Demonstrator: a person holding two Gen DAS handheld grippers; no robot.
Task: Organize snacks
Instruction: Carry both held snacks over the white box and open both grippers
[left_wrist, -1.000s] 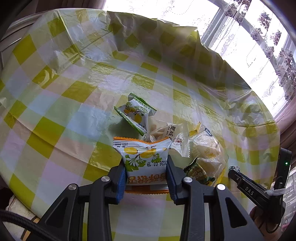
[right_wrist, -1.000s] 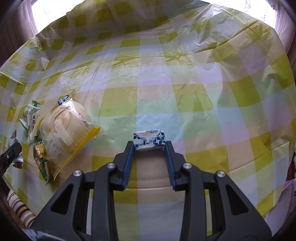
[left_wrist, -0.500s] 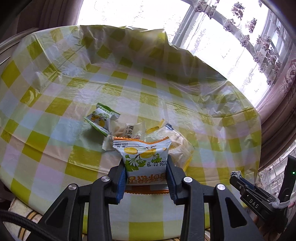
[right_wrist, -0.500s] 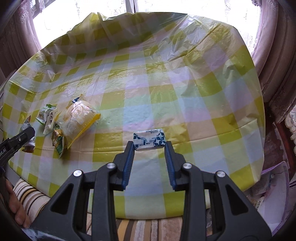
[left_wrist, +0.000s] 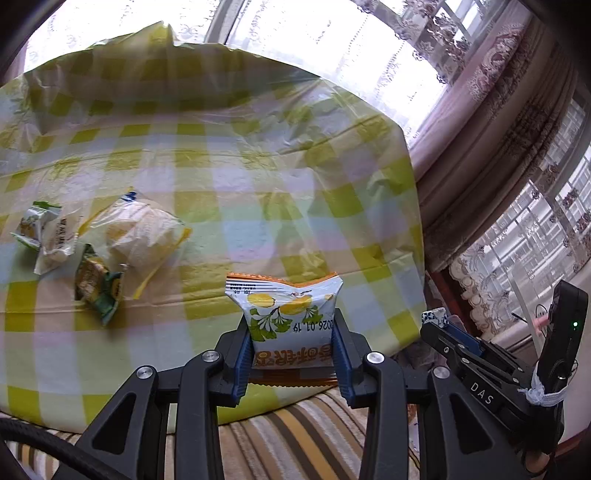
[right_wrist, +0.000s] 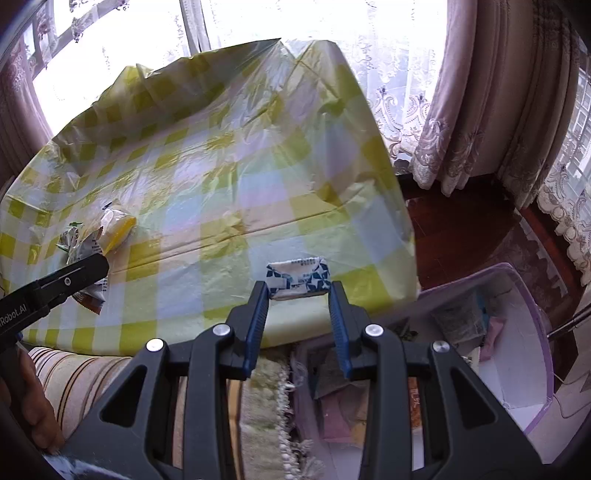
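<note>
My left gripper (left_wrist: 291, 332) is shut on a white snack packet with yellow fruit and green leaves (left_wrist: 288, 317), held above the near table edge. My right gripper (right_wrist: 298, 295) is shut on a small blue-and-white patterned packet (right_wrist: 298, 278), held near the table's right front corner; it also shows in the left wrist view (left_wrist: 436, 318). A bun in clear yellow wrap (left_wrist: 142, 236), a green-yellow packet (left_wrist: 96, 288) and two small packets (left_wrist: 44, 232) lie together on the checked tablecloth (left_wrist: 240, 184).
A clear purple-rimmed bin (right_wrist: 517, 332) with mixed packets sits on the floor right of the table. A striped cushion (left_wrist: 295, 435) lies below the table edge. Curtains (right_wrist: 480, 92) and windows stand behind and to the right.
Both grippers have pulled back from the table and swung right with their packets. The snack pile now sits far left, and the floor bin has come into view.
</note>
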